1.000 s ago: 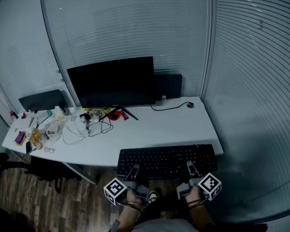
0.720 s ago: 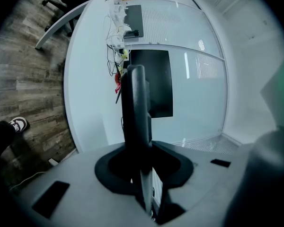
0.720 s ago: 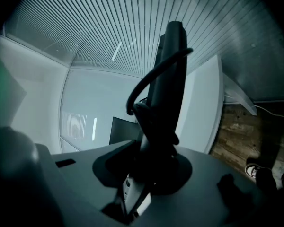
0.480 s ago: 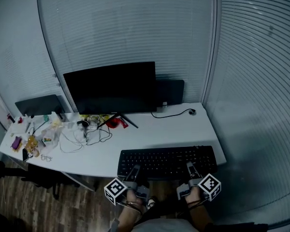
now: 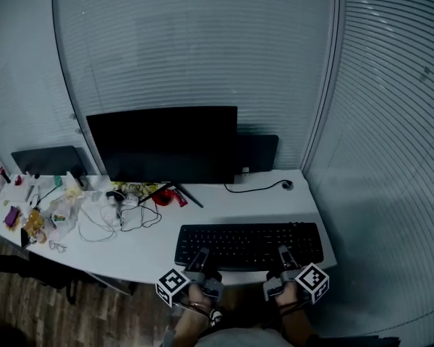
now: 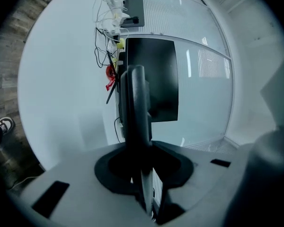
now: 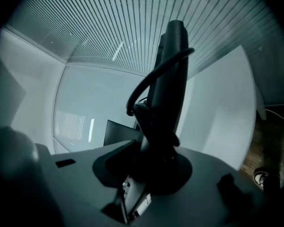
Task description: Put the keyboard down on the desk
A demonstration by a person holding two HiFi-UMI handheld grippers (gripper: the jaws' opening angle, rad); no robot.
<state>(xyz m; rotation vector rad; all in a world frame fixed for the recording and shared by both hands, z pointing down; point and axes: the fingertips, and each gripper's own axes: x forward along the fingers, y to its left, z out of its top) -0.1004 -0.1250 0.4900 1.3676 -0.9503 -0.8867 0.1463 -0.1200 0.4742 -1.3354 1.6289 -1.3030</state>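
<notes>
The keyboard (image 5: 249, 244) is black, the desk (image 5: 217, 210) white.

Slatted blinds (image 5: 195, 49) are covering the walls, cool dim light is falling on the white desk (image 5: 231, 208), and wood flooring (image 5: 29, 316) is showing beneath.

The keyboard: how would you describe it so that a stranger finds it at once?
Find the white desk with the black monitor. Along the desk's near edge, right of the tangled cables, is the long black keyboard. Only it is gripped by the left claw and right claw.
</notes>
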